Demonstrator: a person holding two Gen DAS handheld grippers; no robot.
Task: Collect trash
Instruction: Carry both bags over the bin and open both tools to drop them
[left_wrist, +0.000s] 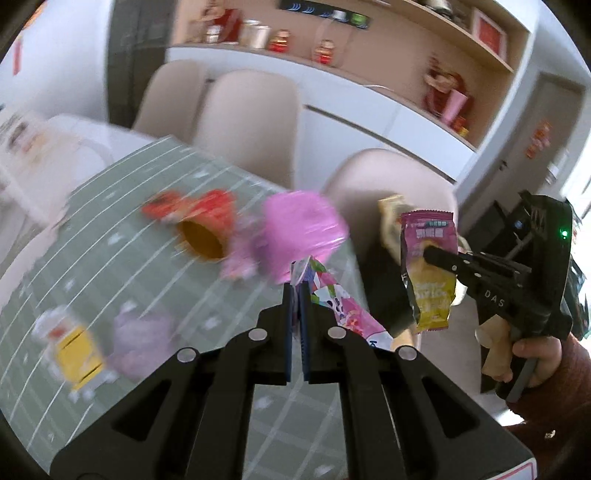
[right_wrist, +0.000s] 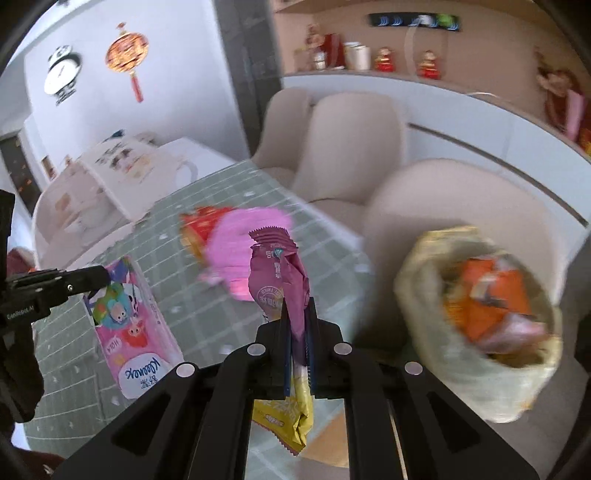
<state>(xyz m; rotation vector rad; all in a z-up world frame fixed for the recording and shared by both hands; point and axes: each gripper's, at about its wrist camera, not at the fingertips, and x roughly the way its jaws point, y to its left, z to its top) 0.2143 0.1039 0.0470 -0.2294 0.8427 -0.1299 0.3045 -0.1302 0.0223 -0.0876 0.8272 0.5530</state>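
Observation:
My left gripper is shut on a pink Kleenex tissue pack and holds it above the green checked tablecloth; the pack also shows in the right wrist view. My right gripper is shut on a purple and yellow snack wrapper, lifted off the table; the wrapper also shows in the left wrist view. A trash bag holding orange wrappers sits open to the right of the wrapper, beside the table.
On the table lie a pink plastic bundle, a red cup on its side, a yellow box and a pale purple wrapper. Beige chairs stand behind the table. A white box sits at the far left.

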